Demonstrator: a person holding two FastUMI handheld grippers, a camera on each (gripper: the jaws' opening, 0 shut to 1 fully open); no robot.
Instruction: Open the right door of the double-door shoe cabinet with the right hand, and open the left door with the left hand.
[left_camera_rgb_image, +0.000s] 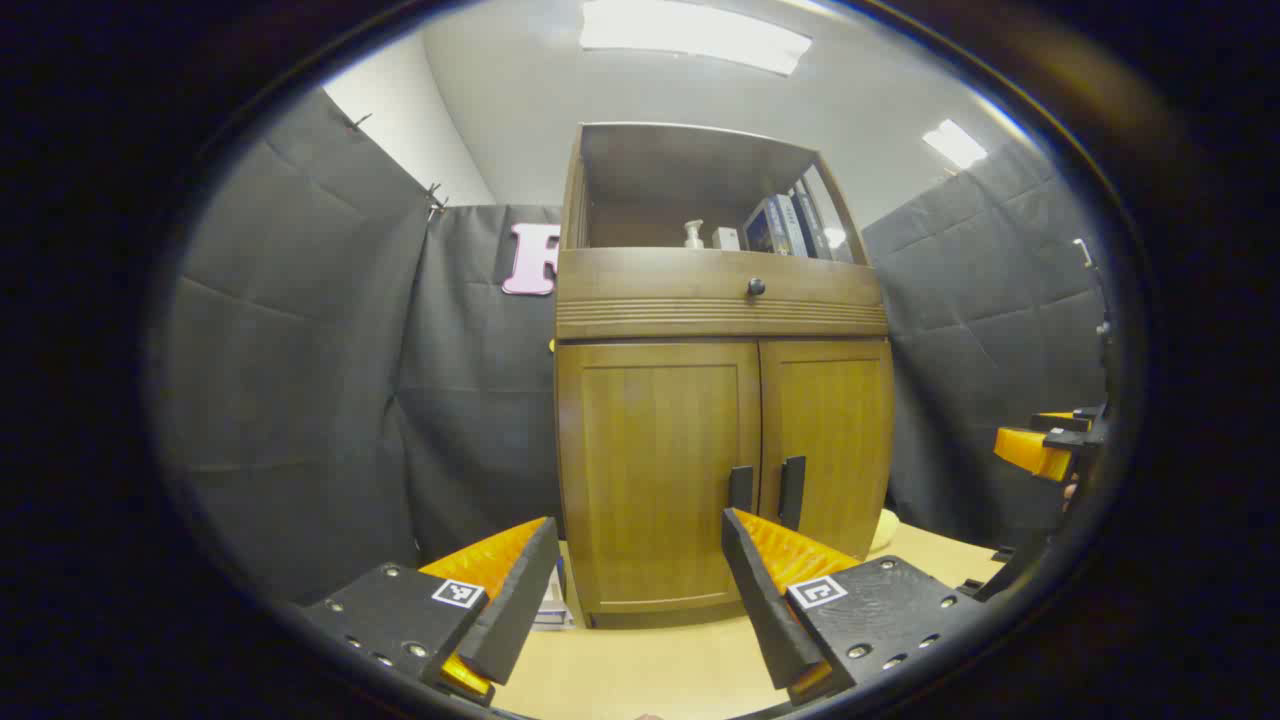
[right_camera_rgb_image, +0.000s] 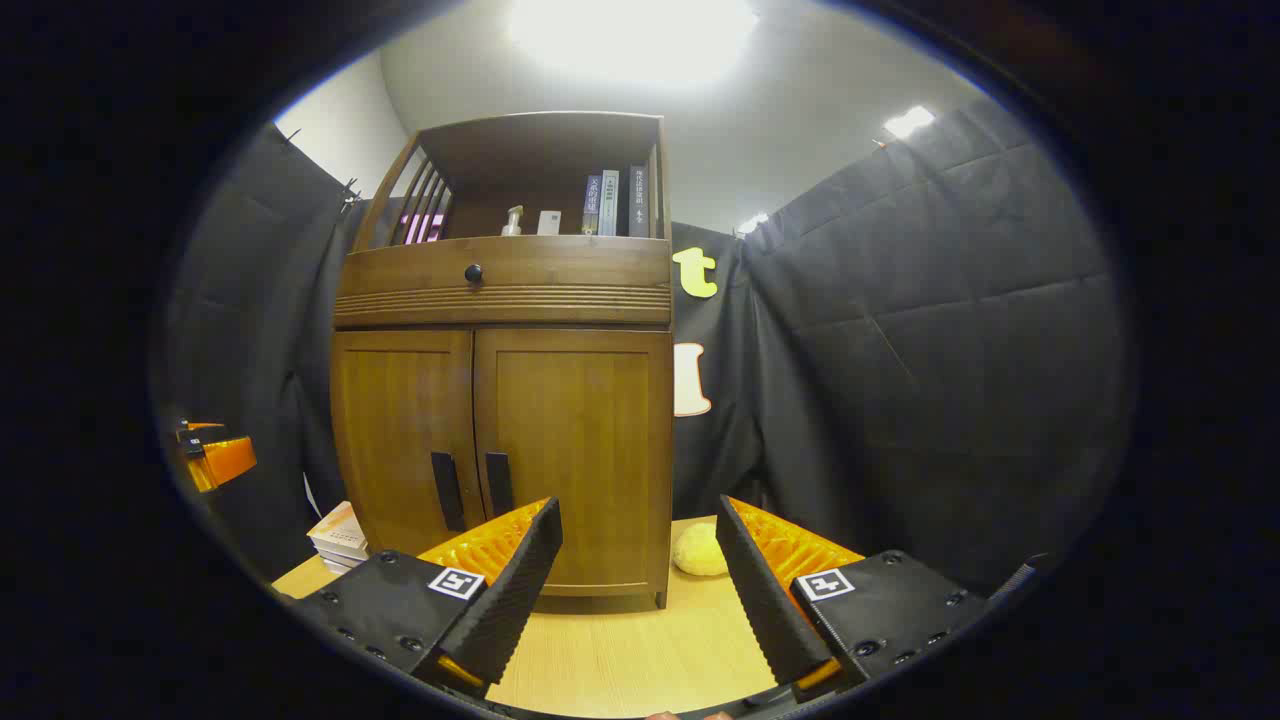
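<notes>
Both doors of the shoe cabinet are closed, so nothing is opened yet and the right door comes first. The right gripper hangs back from the cabinet, fingers spread wide and grasping nothing. The right door stands ahead of its fingers, and that door's handle sits just above and slightly outside its left fingertip, near the centre seam. To do this cleanly, I'd shift the gripper toward that side until the handle falls between the two fingers, close firmly, then pull back along the hinge's arc. The left gripper is released too, and the left door's handle sits just above its right fingertip, left door dead ahead. Watch the neighbouring handle: the two stand close, easy to catch both.
</notes>
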